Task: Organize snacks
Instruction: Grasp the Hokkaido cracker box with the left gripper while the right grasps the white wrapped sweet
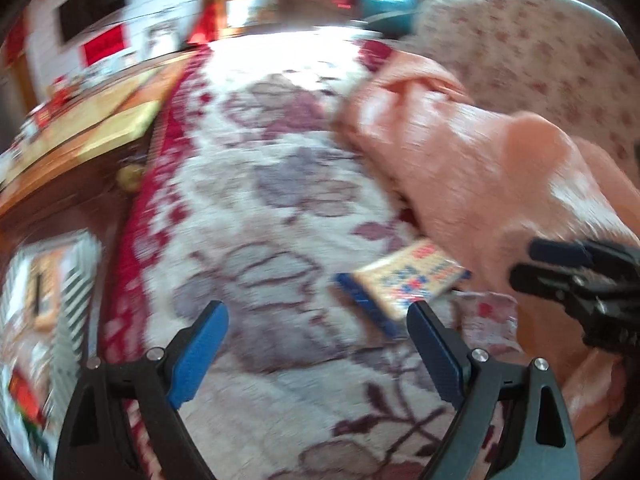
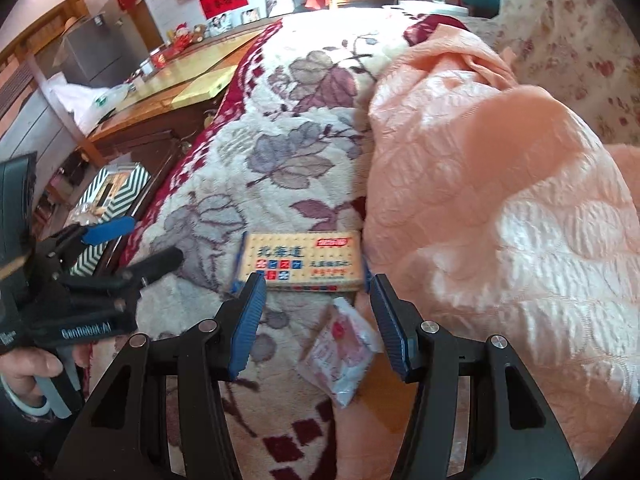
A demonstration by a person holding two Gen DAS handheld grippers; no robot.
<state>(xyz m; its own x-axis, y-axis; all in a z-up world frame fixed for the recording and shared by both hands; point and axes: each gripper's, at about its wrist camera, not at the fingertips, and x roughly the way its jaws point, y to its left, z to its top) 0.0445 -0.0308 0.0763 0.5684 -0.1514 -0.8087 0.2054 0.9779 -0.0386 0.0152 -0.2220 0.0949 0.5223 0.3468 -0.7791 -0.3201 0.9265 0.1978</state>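
The right gripper (image 2: 316, 320) hangs low over the bed with its blue-padded jaws spread wide and nothing between them. A small pink-and-white sachet (image 2: 340, 356) lies on the floral blanket (image 2: 288, 168) directly under the gap, so the spread jaws probably bracket it for a straight descent. Just beyond the fingertips the cracker packet (image 2: 302, 260) lies flat, its long side across the jaws' line, too wide to take that way. To the right, the peach quilt (image 2: 500, 208) is bunched up beside both snacks, leaving little side clearance. To the left, the left gripper (image 1: 316, 352) hovers with jaws also spread and empty, apparently waiting; its view is blurred, with the packet just ahead of its right finger.
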